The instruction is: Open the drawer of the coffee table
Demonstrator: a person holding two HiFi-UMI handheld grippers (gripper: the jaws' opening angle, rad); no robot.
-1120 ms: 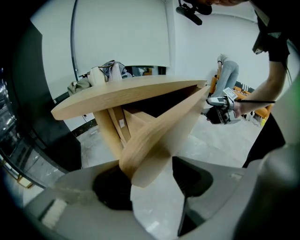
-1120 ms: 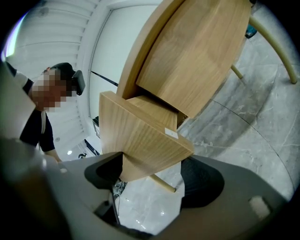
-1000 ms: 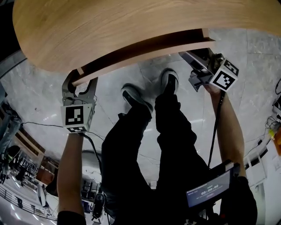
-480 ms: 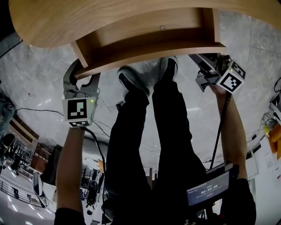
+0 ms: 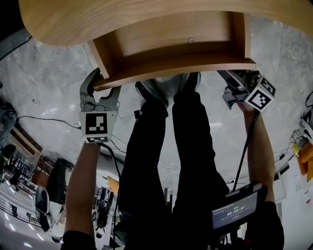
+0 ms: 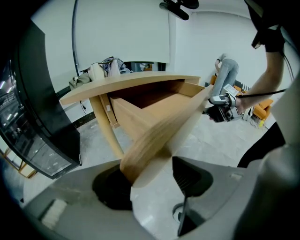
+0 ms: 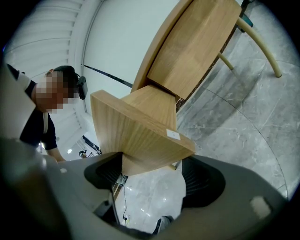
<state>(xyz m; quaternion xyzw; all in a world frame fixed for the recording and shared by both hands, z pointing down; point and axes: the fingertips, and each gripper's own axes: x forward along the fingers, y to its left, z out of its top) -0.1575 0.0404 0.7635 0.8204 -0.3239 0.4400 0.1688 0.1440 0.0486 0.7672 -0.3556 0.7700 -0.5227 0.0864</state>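
The wooden coffee table (image 5: 122, 14) fills the top of the head view, and its drawer (image 5: 166, 44) stands pulled out, its bare inside showing. My left gripper (image 5: 101, 84) is shut on the left end of the drawer front (image 5: 181, 63). My right gripper (image 5: 235, 75) is shut on the right end. In the left gripper view the drawer front (image 6: 168, 126) runs out from between the jaws of the left gripper (image 6: 150, 173), with the tabletop (image 6: 122, 84) behind. In the right gripper view the front's corner (image 7: 136, 136) sits between the pads of the right gripper (image 7: 150, 166).
The person's dark trouser legs (image 5: 166, 156) and shoes (image 5: 152, 92) stand on the marble floor right under the drawer. A cable (image 5: 44, 119) lies at the left. A black cabinet (image 6: 37, 117) stands left of the table. Curved table legs (image 7: 262, 47) show beyond.
The drawer has slid out from nearly closed to well open. Both grippers have moved back toward the person with the drawer front.
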